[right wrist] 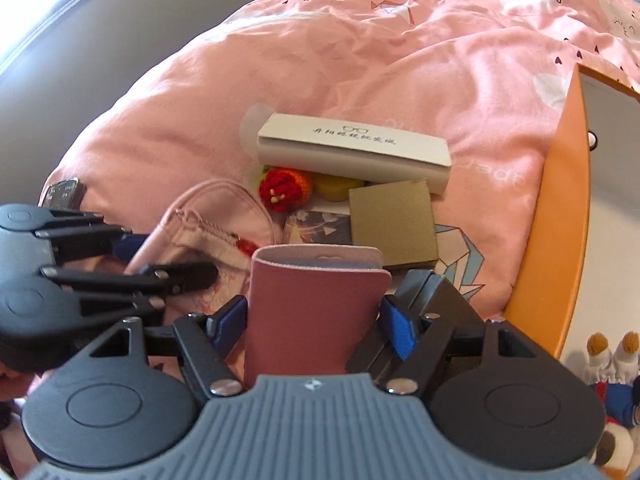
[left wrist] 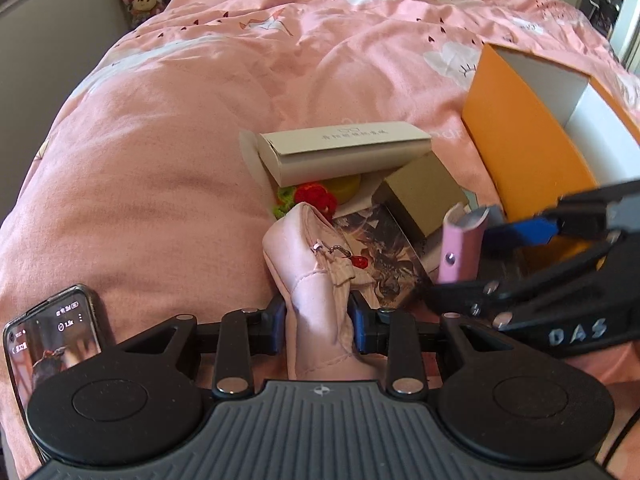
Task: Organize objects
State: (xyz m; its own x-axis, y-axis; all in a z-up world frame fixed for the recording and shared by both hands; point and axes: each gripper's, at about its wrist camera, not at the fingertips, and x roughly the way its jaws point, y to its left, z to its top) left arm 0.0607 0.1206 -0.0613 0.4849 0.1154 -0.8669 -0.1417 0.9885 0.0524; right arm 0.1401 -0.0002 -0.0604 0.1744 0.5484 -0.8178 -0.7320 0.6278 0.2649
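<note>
My left gripper [left wrist: 320, 320] is shut on a pale pink zip pouch [left wrist: 316, 276] with a small red charm, which it holds upright over the pink bedding. From the right wrist view the same gripper [right wrist: 168, 258] and pouch [right wrist: 208, 216] sit at the left. My right gripper [right wrist: 312, 320] is shut on a dusty-pink card holder [right wrist: 312, 308], a blue pad on each side edge. In the left wrist view that gripper [left wrist: 480, 264] comes in from the right with the card holder [left wrist: 460, 248] standing up between its fingers.
On the bed lie a long white glasses box [left wrist: 340, 152], a brown cardboard box [left wrist: 424, 200], a red crocheted flower [left wrist: 316, 196], a yellow object [left wrist: 344, 186] and a picture card [left wrist: 384, 256]. An open orange box [left wrist: 520, 140] stands to the right. A phone [left wrist: 52, 332] lies left.
</note>
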